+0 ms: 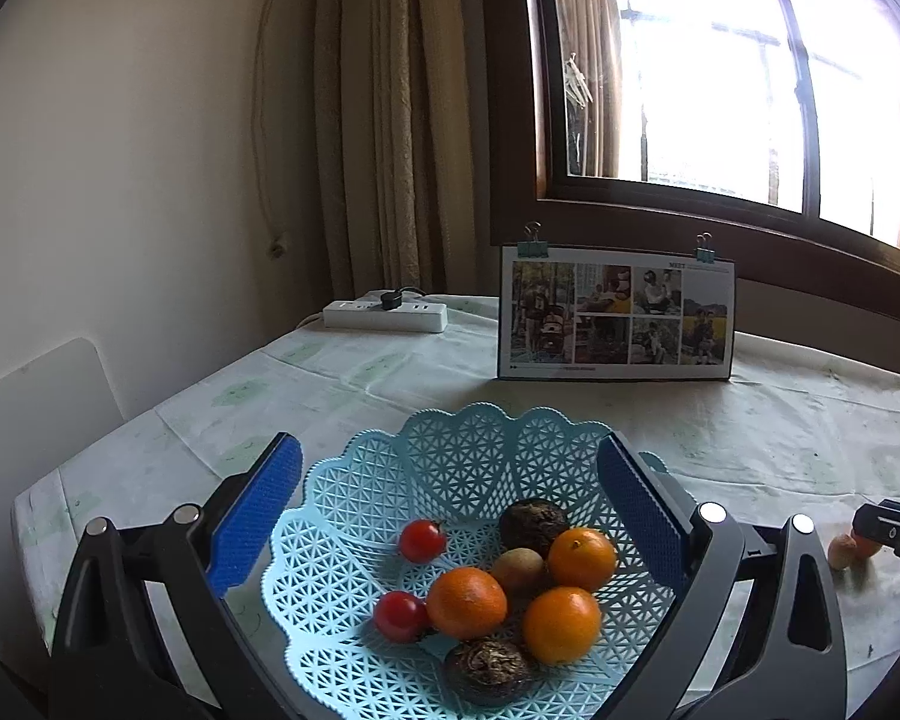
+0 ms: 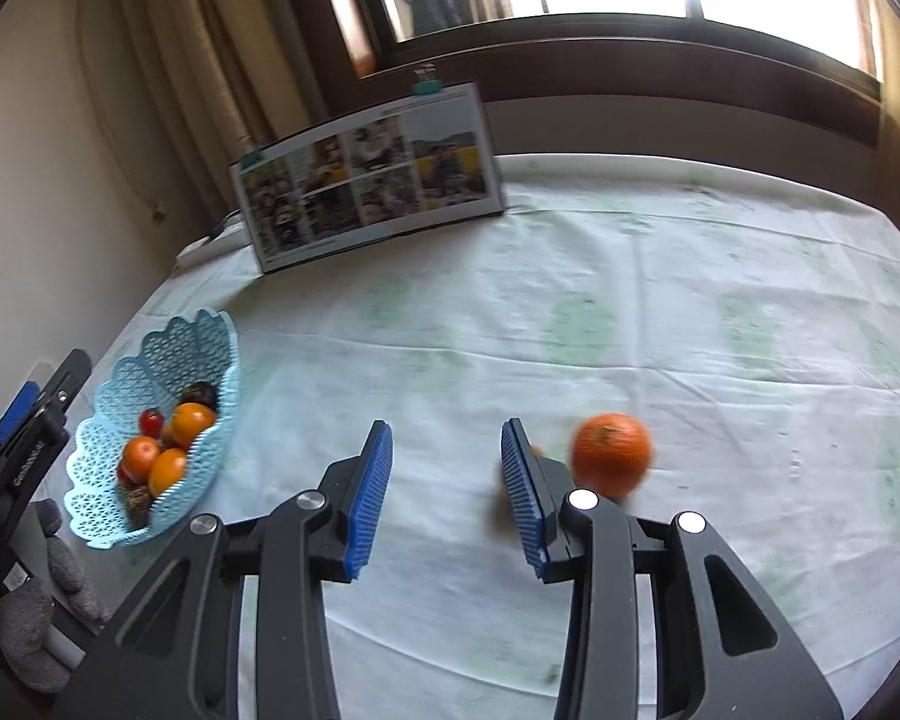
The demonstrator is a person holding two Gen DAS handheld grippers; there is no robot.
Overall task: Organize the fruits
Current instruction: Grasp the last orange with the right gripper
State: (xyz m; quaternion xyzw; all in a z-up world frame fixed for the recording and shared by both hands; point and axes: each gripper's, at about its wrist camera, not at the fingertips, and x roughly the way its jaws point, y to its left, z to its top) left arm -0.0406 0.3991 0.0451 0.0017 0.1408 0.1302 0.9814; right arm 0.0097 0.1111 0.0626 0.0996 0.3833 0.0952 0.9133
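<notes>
We are holding the right gripper (image 2: 444, 474) with fingers open and empty; the loose orange (image 2: 612, 461) is lying on the table (image 2: 630, 312) at two o'clock, just outside the right finger. Our left gripper (image 1: 450, 510), also open, is hovering over the basket (image 1: 342, 540).

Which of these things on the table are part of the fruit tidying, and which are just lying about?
Part of the job: blue basket holding fruit; loose orange on the cloth; left tongs and right tongs, both open.

Just lying about: photo board; power strip; curtain.
</notes>
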